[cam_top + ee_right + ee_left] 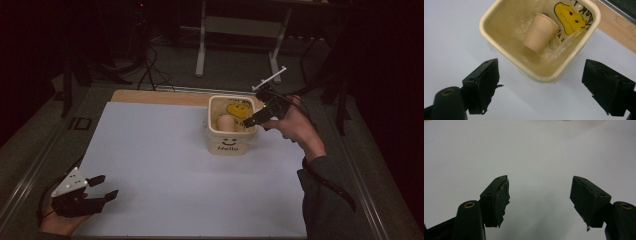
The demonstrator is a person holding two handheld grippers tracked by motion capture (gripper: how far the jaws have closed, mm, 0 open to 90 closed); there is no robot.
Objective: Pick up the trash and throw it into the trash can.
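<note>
A cream bin [231, 131] stands far-right on the white sheet [165, 165], holding a paper cup [540, 32] and yellow packet [569, 18], apparently dropped in. The right gripper [257, 117] hovers above, jaws spread; its view reveals the contents. The left gripper [95, 192] rests idle near-left, jaws apart.

Only the bin [227, 142] interrupts the otherwise bare white sheet [165, 165].
</note>
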